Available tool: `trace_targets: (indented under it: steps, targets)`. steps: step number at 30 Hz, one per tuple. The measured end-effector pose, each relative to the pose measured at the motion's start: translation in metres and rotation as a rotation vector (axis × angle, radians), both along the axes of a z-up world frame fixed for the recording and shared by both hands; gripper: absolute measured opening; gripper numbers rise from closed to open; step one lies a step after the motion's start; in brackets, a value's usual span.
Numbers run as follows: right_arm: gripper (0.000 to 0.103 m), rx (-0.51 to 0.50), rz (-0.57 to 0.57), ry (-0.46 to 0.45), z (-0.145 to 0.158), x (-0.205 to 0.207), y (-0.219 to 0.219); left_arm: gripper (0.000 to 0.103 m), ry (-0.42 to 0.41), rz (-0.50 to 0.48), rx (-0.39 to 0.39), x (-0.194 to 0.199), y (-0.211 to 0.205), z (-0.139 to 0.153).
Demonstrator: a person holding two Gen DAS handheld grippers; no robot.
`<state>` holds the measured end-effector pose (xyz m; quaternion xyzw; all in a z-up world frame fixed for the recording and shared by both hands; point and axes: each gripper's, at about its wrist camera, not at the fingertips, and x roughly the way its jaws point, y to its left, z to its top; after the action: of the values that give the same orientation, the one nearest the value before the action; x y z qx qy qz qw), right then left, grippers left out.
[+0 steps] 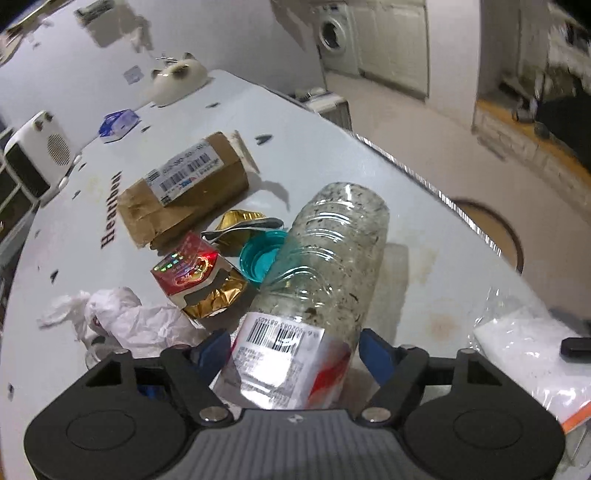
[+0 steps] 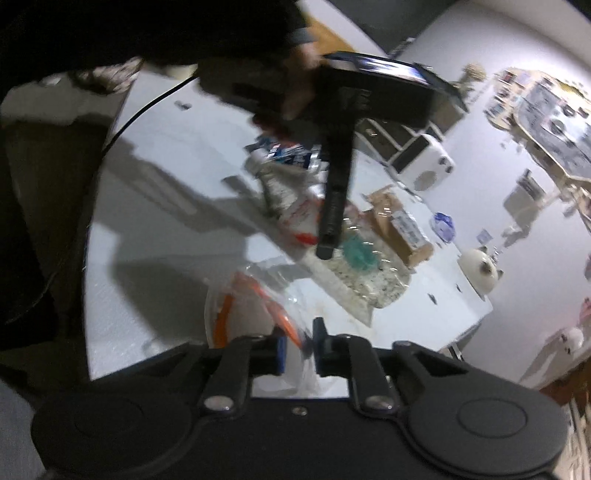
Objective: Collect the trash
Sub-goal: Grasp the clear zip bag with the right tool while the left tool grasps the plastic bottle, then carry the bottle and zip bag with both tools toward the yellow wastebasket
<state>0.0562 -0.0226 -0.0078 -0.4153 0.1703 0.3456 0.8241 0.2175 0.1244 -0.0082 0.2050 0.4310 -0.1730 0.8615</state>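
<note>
A dirty clear plastic bottle [image 1: 325, 266] with a barcode label lies between the blue pads of my left gripper [image 1: 295, 350], which is shut on its labelled end. Its teal cap [image 1: 258, 258] lies open beside it on the white table [image 1: 424, 206]. Near it lie a brown parcel box [image 1: 184, 192], a gold foil cup [image 1: 240, 225], a red and gold wrapper [image 1: 195, 280] and crumpled white tissue [image 1: 122, 317]. My right gripper [image 2: 299, 350] is shut on a clear plastic bag with orange print [image 2: 258, 306]. The bottle [image 2: 354, 266] also shows, blurred, in the right wrist view.
A white heater [image 1: 37, 158], a blue packet [image 1: 118, 123] and a white cat-shaped pot [image 1: 177, 79] stand at the table's far side. A clear bag with white contents [image 1: 535, 354] lies at the right. The table's metal edge [image 1: 424, 177] runs diagonally; floor and a washing machine [image 1: 334, 35] lie beyond.
</note>
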Motion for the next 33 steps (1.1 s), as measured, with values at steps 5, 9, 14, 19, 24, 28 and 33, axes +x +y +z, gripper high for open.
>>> trace_targets:
  steps: [5,9,14,19,24,28,33]
  targets:
    - [0.007,0.122,-0.075,0.014,0.016,0.013,-0.016,0.075,-0.06,0.1,-0.092,-0.013,0.01,0.002]
    - [0.006,0.213,-0.135,0.047,0.025,0.023,-0.03,0.074,-0.095,0.15,-0.159,-0.03,0.015,0.007]
    - [0.006,0.364,-0.24,0.092,0.033,0.036,-0.048,0.073,-0.163,0.202,-0.214,-0.054,0.016,0.019]
    - [0.006,0.557,-0.359,0.131,0.043,0.049,-0.067,0.071,-0.22,0.255,-0.274,-0.073,0.016,0.035]
    - [0.006,0.676,-0.423,0.158,0.046,0.053,-0.081,0.07,-0.251,0.271,-0.315,-0.088,0.005,0.045]
    - [0.006,0.727,-0.459,0.167,0.047,0.05,-0.093,0.069,-0.278,0.261,-0.34,-0.096,-0.007,0.05]
    - [0.006,0.769,-0.495,0.174,0.048,0.047,-0.107,0.069,-0.29,0.233,-0.366,-0.103,-0.024,0.053]
